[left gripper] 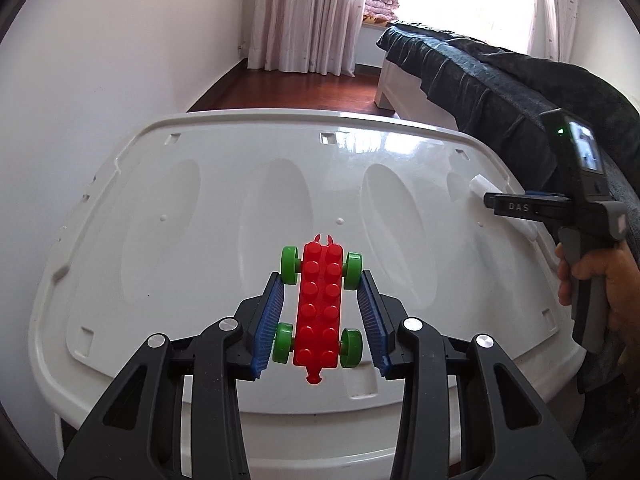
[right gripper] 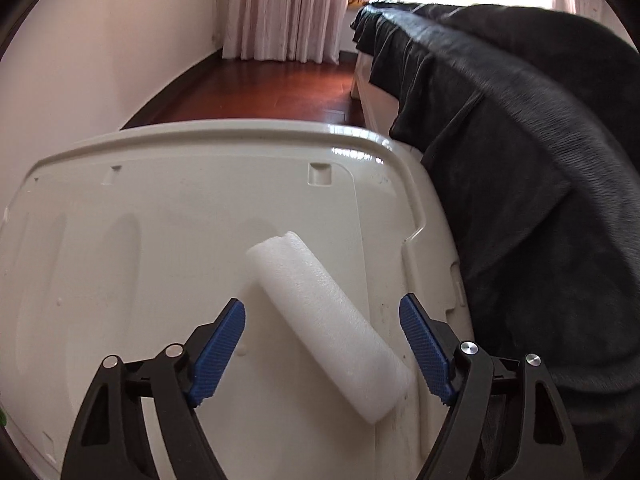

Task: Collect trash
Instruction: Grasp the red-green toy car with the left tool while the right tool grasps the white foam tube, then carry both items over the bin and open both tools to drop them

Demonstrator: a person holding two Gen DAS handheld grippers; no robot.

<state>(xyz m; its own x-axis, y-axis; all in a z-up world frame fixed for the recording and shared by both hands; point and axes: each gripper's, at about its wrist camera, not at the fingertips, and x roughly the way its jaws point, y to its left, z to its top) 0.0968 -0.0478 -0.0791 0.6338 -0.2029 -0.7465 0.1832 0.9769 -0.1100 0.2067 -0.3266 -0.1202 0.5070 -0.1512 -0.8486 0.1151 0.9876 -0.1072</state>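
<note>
Nearest, the left tongs (left gripper: 320, 304) stood spread wide, blue ribbed pads on either side of a red studded plastic brick car with four green wheels (left gripper: 319, 312). The car lay flat on the glossy white plastic tabletop (left gripper: 200, 216), lengthwise between the pads. The left pad (left gripper: 269, 320) sat just beside the left-hand wheels, perhaps brushing them; contact could not be confirmed. The right pad showed a small gap from the right-hand wheels. Nothing was clamped.

Likewise, in the right wrist view the right tongs (right gripper: 322, 322) were parted, straddling a white foam cylinder (right gripper: 328, 328). This piece of trash lay on its side near the tabletop's right edge, angled from lower right up toward the left. Neither blue pad touched it; clear gaps showed on both sides.

From the left wrist view, the right tongs (left gripper: 490, 202) reached in from the right, held by a bare hand (left gripper: 600, 280), tips over the foam piece (left gripper: 482, 184) at the tabletop's far right side. A green light glowed on the device body.

Farther on, shallow oval depressions and small square recesses marked the tabletop. Just beside its right edge hung a dark blanket (right gripper: 520, 160) draped over a white bed (left gripper: 394, 80). Beyond lay reddish wooden floor (left gripper: 300, 88), then pale patterned curtains (left gripper: 304, 12) and a bright window.
</note>
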